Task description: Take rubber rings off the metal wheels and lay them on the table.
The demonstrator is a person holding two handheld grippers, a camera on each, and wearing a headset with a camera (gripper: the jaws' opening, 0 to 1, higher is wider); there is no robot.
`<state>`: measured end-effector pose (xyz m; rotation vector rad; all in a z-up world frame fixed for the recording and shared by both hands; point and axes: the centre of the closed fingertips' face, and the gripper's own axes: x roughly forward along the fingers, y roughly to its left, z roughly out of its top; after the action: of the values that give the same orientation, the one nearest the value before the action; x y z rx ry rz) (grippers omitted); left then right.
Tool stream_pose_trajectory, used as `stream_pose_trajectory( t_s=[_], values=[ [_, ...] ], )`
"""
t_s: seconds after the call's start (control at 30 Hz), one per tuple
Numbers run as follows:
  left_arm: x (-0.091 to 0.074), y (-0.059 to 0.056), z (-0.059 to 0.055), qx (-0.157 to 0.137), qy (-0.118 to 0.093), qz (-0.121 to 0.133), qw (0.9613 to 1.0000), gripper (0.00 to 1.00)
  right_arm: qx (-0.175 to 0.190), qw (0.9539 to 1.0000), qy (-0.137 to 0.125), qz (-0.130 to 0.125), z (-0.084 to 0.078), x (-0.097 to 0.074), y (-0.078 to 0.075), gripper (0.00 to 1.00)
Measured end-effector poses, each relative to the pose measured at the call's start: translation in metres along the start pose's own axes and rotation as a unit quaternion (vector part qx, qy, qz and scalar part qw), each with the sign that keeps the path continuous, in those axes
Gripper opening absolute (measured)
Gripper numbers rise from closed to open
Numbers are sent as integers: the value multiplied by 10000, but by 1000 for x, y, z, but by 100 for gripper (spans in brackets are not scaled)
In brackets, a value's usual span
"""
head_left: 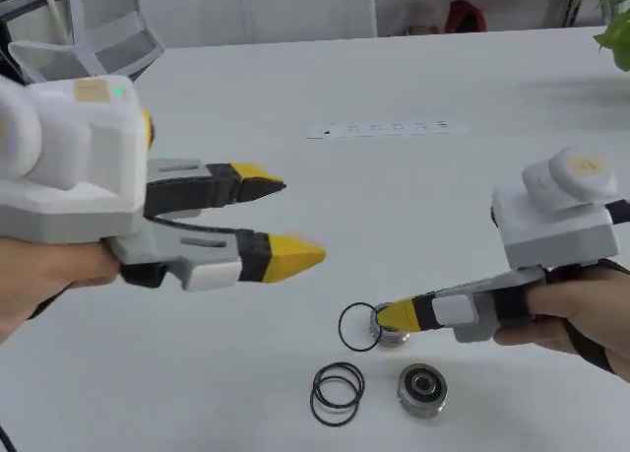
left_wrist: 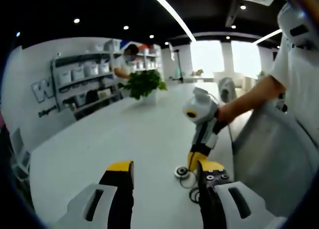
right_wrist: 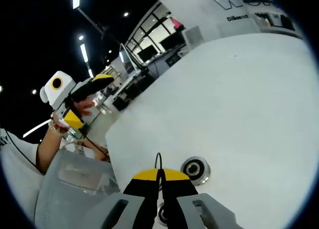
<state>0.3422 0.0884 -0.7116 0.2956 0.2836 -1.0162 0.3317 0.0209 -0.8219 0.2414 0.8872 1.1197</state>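
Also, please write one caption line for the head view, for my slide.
Right gripper pinches a rubber ring at a metal wheel; two rings lie on the table; left gripper hovers open.

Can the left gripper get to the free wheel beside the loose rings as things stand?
Likely yes: left gripper is open, holding nothing, and the free wheel stands apart from the right gripper, shut on a ring.

White workbench [head_left: 413, 206], wall shelves [left_wrist: 84, 84] with bins, potted plant [left_wrist: 144, 84], bright windows [left_wrist: 219, 57], ceiling light strips [left_wrist: 169, 12]
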Motion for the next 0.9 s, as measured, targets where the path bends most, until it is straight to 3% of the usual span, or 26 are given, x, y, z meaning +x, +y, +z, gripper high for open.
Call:
stream_pose_trajectory(
  t_s=[0.13,0.27,0.47,0.73,0.9],
  values=[
    [-19,-2,-19,-155,138,223,9995,54,-51,9998,197,74,-9,5,4,0],
    [-35,-7,-47,-296,421,406,9979,55,-95,9994,312,132,-13,7,7,0],
    [-46,-17,-73,-595,540,449,9958,58,-117,9986,468,209,-20,12,11,0],
    [-47,-29,-95,-811,662,433,9936,63,-182,9969,736,222,-33,18,11,0],
    [-46,-34,-101,-916,682,431,9925,69,-212,9965,789,147,-35,19,6,0]
  ],
)
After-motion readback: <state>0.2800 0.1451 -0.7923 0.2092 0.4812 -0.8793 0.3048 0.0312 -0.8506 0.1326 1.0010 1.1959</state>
